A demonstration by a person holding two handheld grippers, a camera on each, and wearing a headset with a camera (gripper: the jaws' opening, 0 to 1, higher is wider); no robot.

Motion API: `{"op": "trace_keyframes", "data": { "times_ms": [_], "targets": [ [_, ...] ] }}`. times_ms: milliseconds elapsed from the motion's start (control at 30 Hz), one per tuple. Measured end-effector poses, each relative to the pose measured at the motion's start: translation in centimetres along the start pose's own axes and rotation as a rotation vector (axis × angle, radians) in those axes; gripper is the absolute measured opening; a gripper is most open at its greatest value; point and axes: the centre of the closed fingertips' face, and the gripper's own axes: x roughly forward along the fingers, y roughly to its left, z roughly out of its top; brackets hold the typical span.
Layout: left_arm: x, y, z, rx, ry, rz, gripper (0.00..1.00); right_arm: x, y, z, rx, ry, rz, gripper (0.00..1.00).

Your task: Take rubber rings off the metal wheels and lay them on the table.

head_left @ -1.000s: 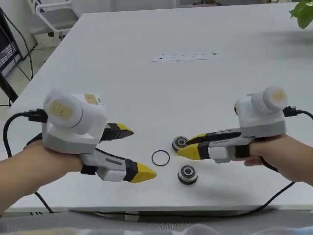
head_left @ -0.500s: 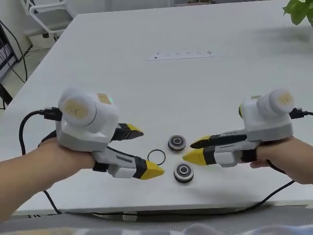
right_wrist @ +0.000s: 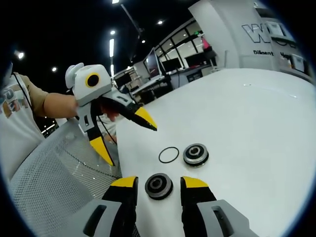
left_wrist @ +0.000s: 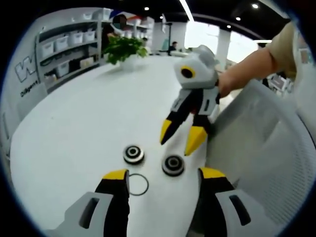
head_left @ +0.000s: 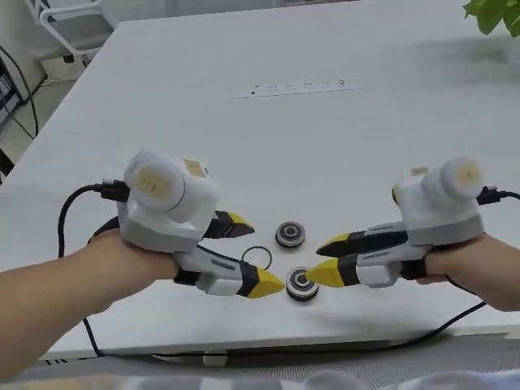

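Two metal wheels lie near the table's front edge: a far wheel and a near wheel. A loose black rubber ring lies flat just left of them, partly hidden by my left gripper in the head view. My left gripper is open and points right at the wheels. My right gripper is open, with its jaws either side of the near wheel.
A white strip with dark marks lies at the middle of the white table. A green plant stands at the far right corner. A white chair stands beyond the far left corner. Cables trail from both grippers over the front edge.
My right gripper has drawn back from the far wheel and down to the near one. My left gripper has moved right, closer to the ring and wheels. The head camera has shifted.
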Motion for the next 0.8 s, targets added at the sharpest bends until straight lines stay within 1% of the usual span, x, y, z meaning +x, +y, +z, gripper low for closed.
{"op": "trace_keyframes", "data": {
  "times_ms": [267, 433, 667, 800],
  "targets": [
    [1.3, -0.4, -0.3, 0.004, 0.017, -0.027, 0.54, 0.2, -0.4, -1.2, -0.059, 0.039, 0.0, 0.31],
    [2.0, -0.8, -0.3, 0.011, 0.023, -0.042, 0.51, 0.4, -0.5, -1.9, -0.101, 0.062, 0.008, 0.3],
    [2.9, -1.4, -0.6, 0.023, 0.04, -0.061, 0.47, 0.7, -0.2, -2.5, -0.141, 0.087, 0.014, 0.28],
    [3.4, -1.5, -0.8, 0.027, 0.047, -0.068, 0.44, 0.8, -0.7, -2.9, -0.173, 0.101, 0.014, 0.27]
  ]
}}
